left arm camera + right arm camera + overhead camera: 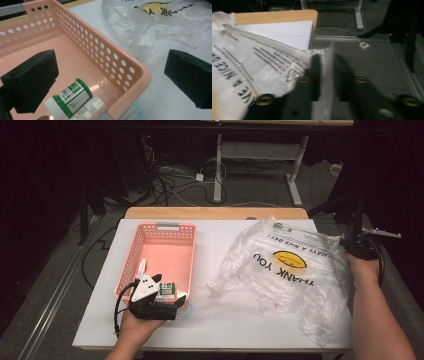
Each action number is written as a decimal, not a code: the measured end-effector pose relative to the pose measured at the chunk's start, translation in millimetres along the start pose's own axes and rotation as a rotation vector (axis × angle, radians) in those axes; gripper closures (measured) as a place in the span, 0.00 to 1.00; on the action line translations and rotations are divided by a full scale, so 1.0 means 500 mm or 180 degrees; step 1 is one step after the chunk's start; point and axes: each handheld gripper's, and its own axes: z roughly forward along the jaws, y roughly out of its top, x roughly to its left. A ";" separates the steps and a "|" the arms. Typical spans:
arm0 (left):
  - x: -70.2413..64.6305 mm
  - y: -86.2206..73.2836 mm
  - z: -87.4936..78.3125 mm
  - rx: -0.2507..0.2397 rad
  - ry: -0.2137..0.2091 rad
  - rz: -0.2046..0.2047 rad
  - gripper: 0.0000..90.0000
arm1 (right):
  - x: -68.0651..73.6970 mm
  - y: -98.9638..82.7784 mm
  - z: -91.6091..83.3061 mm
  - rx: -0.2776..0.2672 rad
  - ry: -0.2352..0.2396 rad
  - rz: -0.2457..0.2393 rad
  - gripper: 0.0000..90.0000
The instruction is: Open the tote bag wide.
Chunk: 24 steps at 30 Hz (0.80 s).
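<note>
Nearest the high camera, the left gripper point(167, 292) sits at lower left, fingers point(32, 80) spread wide over the pink basket's point(131, 255) near corner. The largest thing, a clear plastic bag point(285, 270) reading "THANK YOU" and "HAVE A NICE DAY", sprawls across the counter point(220, 235) at right; the right gripper point(325, 75) pinches its edge. Two small bottles point(71, 97), one green-labelled, lie inside the basket.
</note>
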 end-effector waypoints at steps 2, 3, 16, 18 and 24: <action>-0.002 0.000 0.000 0.0004 -0.0009 0.0012 0.00 | 0.008 0.004 -0.015 -0.0091 0.0076 -0.0092 0.70; -0.002 0.000 -0.001 0.0001 -0.0011 0.0016 0.00 | 0.014 0.007 -0.026 -0.0104 0.0079 -0.0164 0.68; -0.003 -0.005 -0.005 -0.0004 -0.0067 0.0007 0.00 | 0.117 -0.122 -0.235 -0.0138 0.0387 -0.0568 0.65; -0.003 -0.007 -0.006 -0.0004 -0.0067 -0.0020 0.00 | 0.138 -0.158 -0.266 -0.0083 0.0443 -0.0637 0.65; -0.008 -0.004 -0.008 -0.0038 -0.0069 -0.0002 0.00 | 0.220 -0.257 -0.345 0.0045 0.0801 -0.0726 0.57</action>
